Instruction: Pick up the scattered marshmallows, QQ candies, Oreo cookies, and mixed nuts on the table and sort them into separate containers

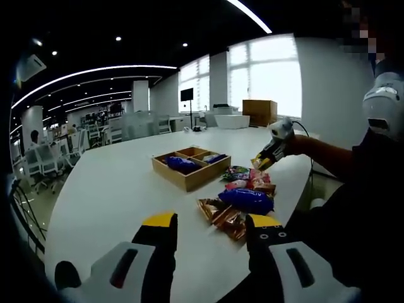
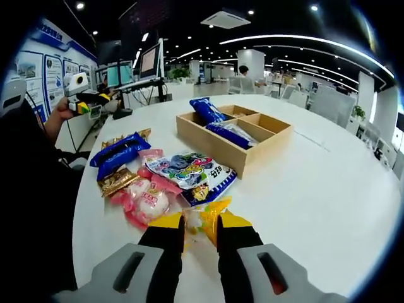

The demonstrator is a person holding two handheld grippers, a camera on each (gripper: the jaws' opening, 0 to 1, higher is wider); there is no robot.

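Right gripper view shows your right gripper (image 2: 201, 228) with jaws pinching a yellow snack packet (image 2: 203, 218) just above the white surface (image 2: 328, 183), the snack pile (image 2: 161, 177) at 11 o'clock and the wooden tray (image 2: 233, 136) at 12. Your left gripper (image 1: 210, 222) hovers with jaws spread, the nut packets (image 1: 221, 218) between its tips, the tray at 12 o'clock.

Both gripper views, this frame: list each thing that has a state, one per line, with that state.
Left gripper: open, holding nothing, above the table.
Right gripper: shut on a yellow snack packet.
Wooden tray: open-topped, with a blue packet in one compartment and another in the next; the other compartments look empty.
Blue Oreo packet: sealed, lying flat.
Pink marshmallow packet: sealed, lying on the table.
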